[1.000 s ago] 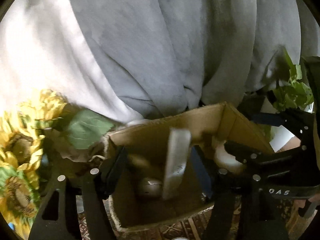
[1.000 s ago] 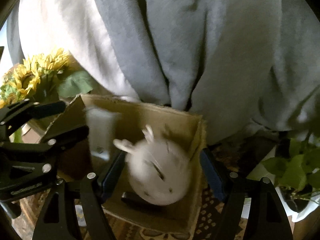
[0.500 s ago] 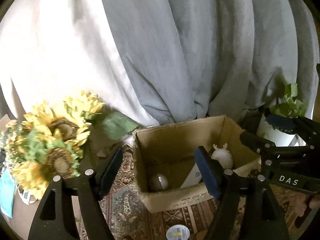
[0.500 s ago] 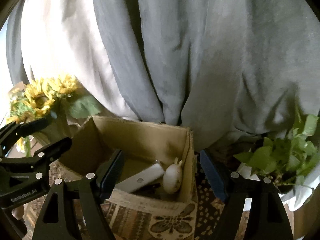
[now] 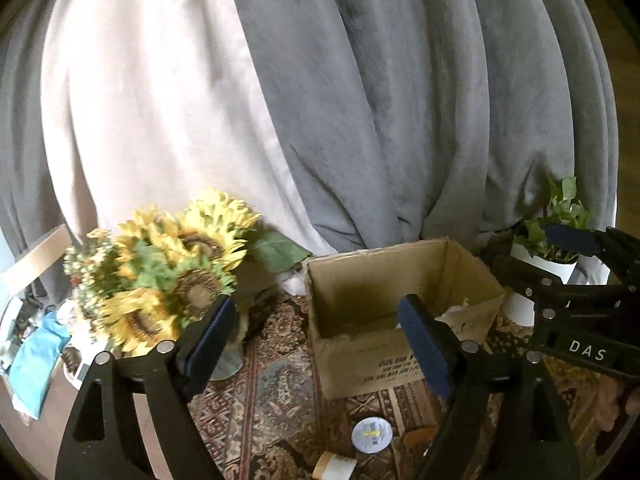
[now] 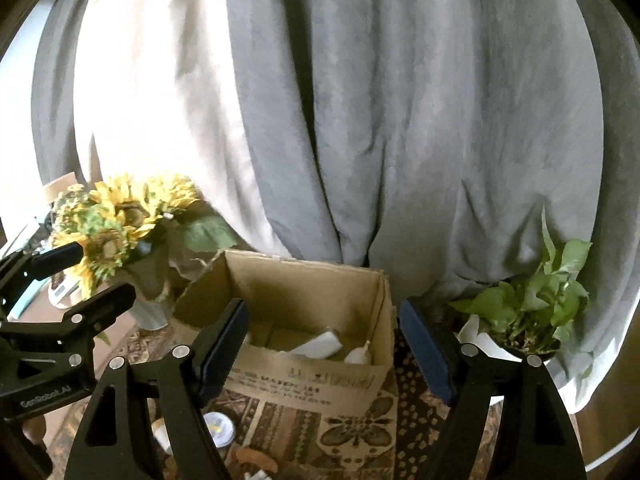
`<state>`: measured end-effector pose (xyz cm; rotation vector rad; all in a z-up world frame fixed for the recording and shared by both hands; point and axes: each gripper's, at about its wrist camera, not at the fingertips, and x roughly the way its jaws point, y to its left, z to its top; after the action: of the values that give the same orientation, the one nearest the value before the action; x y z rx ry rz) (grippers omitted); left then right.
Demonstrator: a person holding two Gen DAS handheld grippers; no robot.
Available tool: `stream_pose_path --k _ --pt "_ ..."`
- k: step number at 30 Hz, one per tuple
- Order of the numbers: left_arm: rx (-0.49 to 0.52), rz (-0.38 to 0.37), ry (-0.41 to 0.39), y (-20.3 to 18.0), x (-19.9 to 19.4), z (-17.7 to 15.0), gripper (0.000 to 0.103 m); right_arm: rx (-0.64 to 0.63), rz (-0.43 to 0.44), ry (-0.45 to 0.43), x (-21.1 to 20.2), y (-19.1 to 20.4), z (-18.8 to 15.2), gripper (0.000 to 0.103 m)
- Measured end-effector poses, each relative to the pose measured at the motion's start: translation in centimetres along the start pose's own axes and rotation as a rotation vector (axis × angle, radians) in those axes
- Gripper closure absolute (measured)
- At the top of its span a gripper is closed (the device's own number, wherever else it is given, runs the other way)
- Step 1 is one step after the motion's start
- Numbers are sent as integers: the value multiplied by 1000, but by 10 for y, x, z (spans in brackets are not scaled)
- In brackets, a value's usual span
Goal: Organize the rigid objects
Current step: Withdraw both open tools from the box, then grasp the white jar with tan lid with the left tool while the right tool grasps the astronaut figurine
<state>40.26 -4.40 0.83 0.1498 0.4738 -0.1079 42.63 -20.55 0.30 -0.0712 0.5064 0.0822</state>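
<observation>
The open brown cardboard box (image 6: 304, 376) sits on the patterned rug (image 5: 280, 392); its printed side text is too blurred to read, and its front wall half hides a white rounded figurine (image 6: 359, 355) and a white flat slab (image 6: 320, 346). Both the left tool (image 5: 316, 340) and the right tool (image 6: 324, 344) hover with jaws spread and empty, the right one's body reading "DAS", the left's "GenRobot.AI".

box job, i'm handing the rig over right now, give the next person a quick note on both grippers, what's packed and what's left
Left gripper: open, holding nothing, in front of the box.
Right gripper: open, holding nothing, facing the box from the other side.
Done: a white block and a small white figure lie inside the box.
Left: a round tin and a small roll lie on the rug in front of the box. Probably they go in next.
Sunflowers stand left of the box, a potted plant right.
</observation>
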Motion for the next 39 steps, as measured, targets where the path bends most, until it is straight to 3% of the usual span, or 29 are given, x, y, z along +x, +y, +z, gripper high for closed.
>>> stream_pose_path --k 9,19,26,39 --pt "0 21 -29 8 -35 -22 11 33 -5 -12 -32 13 -21 24" --pt "9 -16 9 23 -51 -51 7 82 -29 29 -55 32 -51 24" --pt "51 -54 63 32 -45 -71 5 137 -57 86 -56 47 -73 24" --pt "113 -193 196 34 -4 -115 5 242 -123 199 -40 65 -125 24"
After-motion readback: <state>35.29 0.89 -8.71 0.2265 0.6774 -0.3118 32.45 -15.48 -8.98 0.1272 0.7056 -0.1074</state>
